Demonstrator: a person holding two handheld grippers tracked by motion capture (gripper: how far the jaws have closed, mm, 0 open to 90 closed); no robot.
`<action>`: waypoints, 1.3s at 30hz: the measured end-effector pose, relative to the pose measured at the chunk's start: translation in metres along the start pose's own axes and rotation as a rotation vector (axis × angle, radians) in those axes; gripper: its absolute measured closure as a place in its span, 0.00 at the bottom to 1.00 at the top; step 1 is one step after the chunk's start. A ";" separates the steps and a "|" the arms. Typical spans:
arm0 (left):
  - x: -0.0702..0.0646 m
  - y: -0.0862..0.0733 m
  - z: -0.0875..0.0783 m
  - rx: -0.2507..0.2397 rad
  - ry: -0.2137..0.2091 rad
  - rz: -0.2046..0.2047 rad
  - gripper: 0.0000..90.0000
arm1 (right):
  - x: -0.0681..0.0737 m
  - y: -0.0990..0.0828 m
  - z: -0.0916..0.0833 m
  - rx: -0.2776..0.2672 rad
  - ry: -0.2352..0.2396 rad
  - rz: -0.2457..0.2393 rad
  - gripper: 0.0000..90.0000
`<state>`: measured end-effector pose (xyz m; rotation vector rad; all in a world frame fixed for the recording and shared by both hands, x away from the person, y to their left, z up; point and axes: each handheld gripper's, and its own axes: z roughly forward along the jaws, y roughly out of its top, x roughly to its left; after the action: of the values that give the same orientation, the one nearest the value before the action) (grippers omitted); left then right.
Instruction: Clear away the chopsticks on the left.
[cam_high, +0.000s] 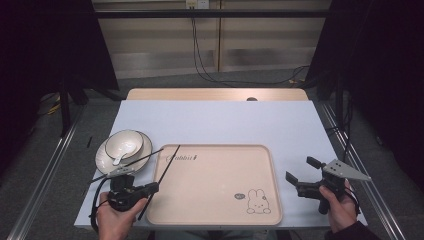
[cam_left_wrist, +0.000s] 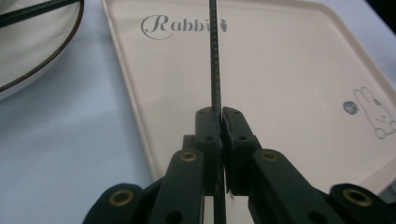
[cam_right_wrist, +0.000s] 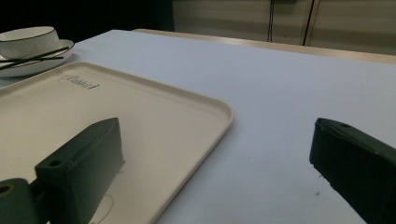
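The chopstick (cam_left_wrist: 215, 60) is thin, stiff, light and likely slippery; it is clamped near its lower end in the left gripper (cam_high: 150, 188), slanting over the tray's (cam_high: 220, 217) left edge. The left gripper view resolves its ribbed surface. A second chopstick (cam_high: 131, 164) rests across the bowl (cam_high: 124, 143). The right gripper (cam_high: 301, 173) stands apart, empty, near the table's (cam_high: 215, 120) right edge.

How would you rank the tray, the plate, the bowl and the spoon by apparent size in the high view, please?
1. tray
2. plate
3. bowl
4. spoon
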<state>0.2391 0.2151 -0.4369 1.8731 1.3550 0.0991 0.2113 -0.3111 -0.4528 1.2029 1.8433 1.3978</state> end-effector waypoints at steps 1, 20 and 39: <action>-0.002 0.000 0.003 -0.002 0.014 0.001 0.96 | 0.000 0.000 0.000 -0.001 -0.002 0.001 0.03; 0.005 -0.002 0.037 0.073 0.132 -0.097 0.95 | 0.000 0.000 0.000 0.001 0.002 -0.002 0.03; 0.005 -0.001 0.038 0.064 0.107 -0.088 0.91 | 0.001 0.000 0.000 0.000 0.002 -0.008 0.03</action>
<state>0.2590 0.1989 -0.4649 1.8809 1.5277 0.1131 0.2112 -0.3106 -0.4530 1.1937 1.8472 1.3954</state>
